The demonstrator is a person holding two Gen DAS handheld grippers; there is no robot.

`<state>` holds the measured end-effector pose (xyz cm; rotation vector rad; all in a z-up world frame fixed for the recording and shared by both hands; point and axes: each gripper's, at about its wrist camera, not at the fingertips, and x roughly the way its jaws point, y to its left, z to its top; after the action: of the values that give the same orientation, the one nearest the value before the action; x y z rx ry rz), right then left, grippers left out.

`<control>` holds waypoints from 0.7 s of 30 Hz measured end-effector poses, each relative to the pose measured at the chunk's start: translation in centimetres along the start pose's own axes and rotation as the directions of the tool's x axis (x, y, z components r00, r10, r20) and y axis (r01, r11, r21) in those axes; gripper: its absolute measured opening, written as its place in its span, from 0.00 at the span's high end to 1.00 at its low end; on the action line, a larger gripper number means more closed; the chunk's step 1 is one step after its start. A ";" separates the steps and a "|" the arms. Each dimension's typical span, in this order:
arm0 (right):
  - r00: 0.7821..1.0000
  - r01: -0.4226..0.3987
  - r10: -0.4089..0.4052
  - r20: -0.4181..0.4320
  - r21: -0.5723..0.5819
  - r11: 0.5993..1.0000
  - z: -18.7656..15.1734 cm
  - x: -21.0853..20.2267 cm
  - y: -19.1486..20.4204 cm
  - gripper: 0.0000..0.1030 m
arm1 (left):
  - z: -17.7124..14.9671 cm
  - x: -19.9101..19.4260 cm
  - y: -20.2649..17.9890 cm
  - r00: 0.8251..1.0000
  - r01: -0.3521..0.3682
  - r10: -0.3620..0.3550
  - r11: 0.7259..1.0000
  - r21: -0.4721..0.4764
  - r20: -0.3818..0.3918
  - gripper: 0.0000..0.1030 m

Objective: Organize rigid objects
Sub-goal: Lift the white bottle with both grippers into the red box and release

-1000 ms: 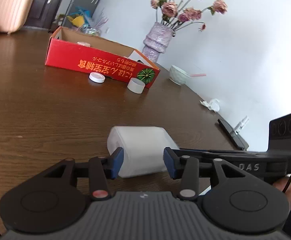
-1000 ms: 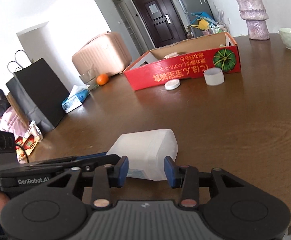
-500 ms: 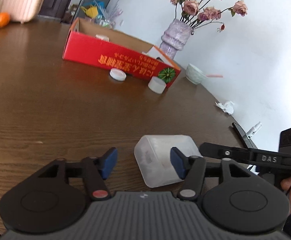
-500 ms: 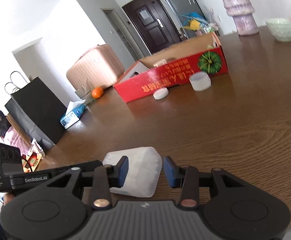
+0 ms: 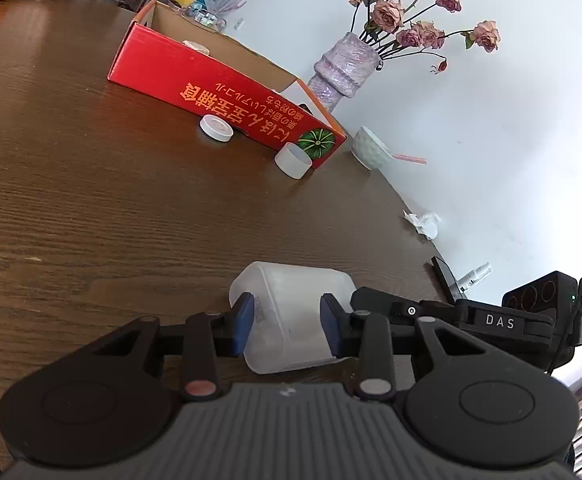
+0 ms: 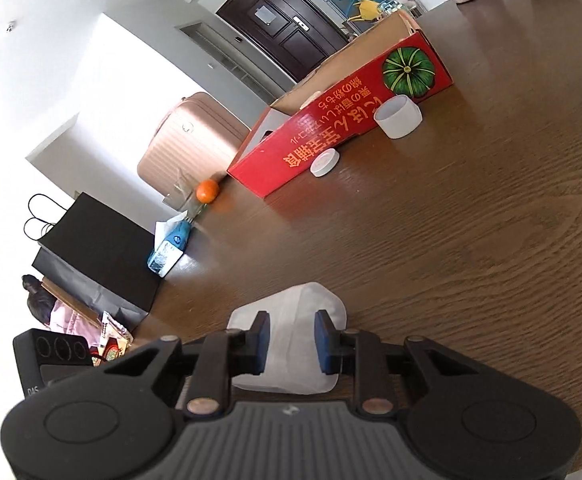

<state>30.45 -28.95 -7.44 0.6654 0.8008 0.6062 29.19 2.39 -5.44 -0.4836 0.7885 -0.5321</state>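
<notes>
Since the earlier frame the left gripper [image 5: 287, 326] had narrowed onto the translucent container [image 5: 291, 316] lying on the table [image 5: 91, 200]. From the right wrist, the right gripper [image 6: 292, 340] pinched it narrowly too; opposing pulls could have twisted it free.

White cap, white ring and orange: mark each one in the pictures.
white cap [image 5: 216, 128], left wrist view, on its flat top.
white ring [image 6: 398, 117], right wrist view, on its outer wall.
orange [image 6: 207, 191], right wrist view, on its peel.
</notes>
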 end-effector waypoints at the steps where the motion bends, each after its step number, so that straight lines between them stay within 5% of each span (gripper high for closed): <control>1: 1.000 0.000 0.000 0.001 0.001 1.000 0.0 0.0 0.1 0.77 | 0.0 0.0 -0.1 1.000 -0.005 0.005 1.000 -0.001 0.001 0.64; 8: 0.999 0.014 -0.010 0.047 -0.072 0.997 2.1 -0.4 1.7 0.77 | 3.7 0.5 -0.6 0.999 0.020 -0.020 1.000 0.002 0.044 0.65; 18: 0.987 0.071 -0.038 0.154 -0.216 0.974 13.1 2.3 6.0 0.77 | 17.1 2.6 -3.4 0.982 0.003 -0.032 0.988 0.157 0.186 0.65; 21: 0.985 0.071 -0.032 0.172 -0.226 0.972 17.1 4.1 6.4 0.77 | 21.3 4.9 -2.5 0.984 0.012 -0.033 0.993 0.118 0.177 0.65</control>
<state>44.86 -27.12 4.30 0.4730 0.5780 0.5771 47.74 1.86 6.45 -0.4259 0.5773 -0.5441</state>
